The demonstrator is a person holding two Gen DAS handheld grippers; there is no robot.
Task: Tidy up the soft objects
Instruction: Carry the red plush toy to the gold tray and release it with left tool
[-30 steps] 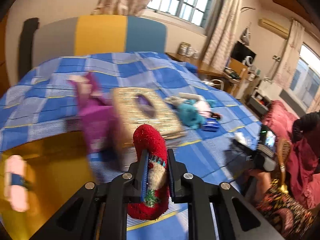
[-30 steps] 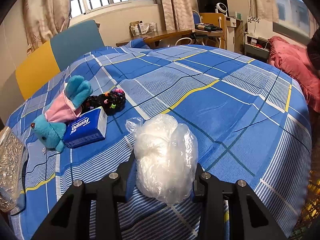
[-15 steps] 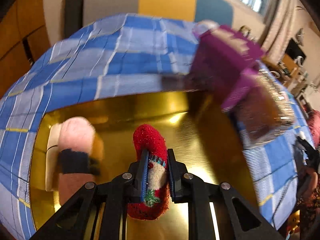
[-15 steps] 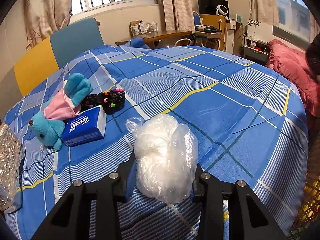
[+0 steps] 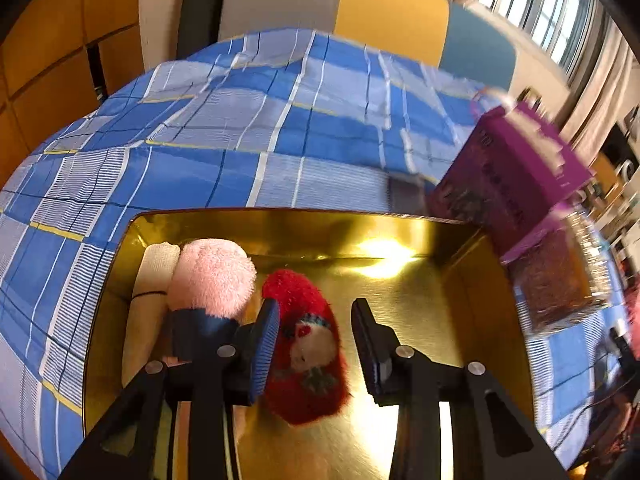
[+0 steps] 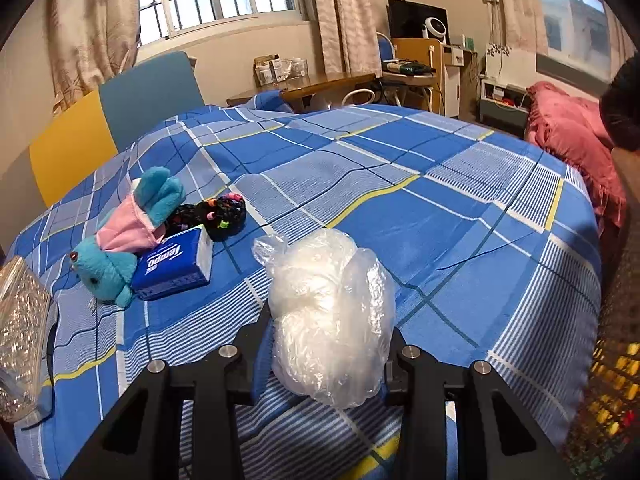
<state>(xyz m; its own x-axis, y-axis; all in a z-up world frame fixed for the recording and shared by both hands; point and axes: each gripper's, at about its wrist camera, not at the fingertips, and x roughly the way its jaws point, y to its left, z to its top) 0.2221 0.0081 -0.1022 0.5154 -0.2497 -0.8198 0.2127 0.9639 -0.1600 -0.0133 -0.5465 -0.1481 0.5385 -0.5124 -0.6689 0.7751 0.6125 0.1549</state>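
Note:
In the left wrist view, my left gripper (image 5: 316, 344) is open over a gold tray (image 5: 400, 236). A red fuzzy sock (image 5: 306, 344) lies on the tray floor between the fingers, touching the left pad and clear of the right one. A pink plush item with a navy cuff (image 5: 210, 292) and a cream roll (image 5: 150, 304) lie in the tray to its left. In the right wrist view, my right gripper (image 6: 328, 344) is shut on a crumpled clear plastic bag (image 6: 330, 320) above the blue checked bedspread (image 6: 440, 208).
A purple box (image 5: 508, 184) and a glittery tissue box (image 5: 560, 280) stand right of the tray. On the bed lie a teal and pink plush toy (image 6: 128, 236), a blue Tempo tissue pack (image 6: 174, 266) and black hair ties (image 6: 214, 214). A red blanket (image 6: 572, 136) lies far right.
My left gripper swung from the bed to over the gold tray, lowered, and opened, letting go of the red sock onto the tray. My right gripper has kept still with the bag.

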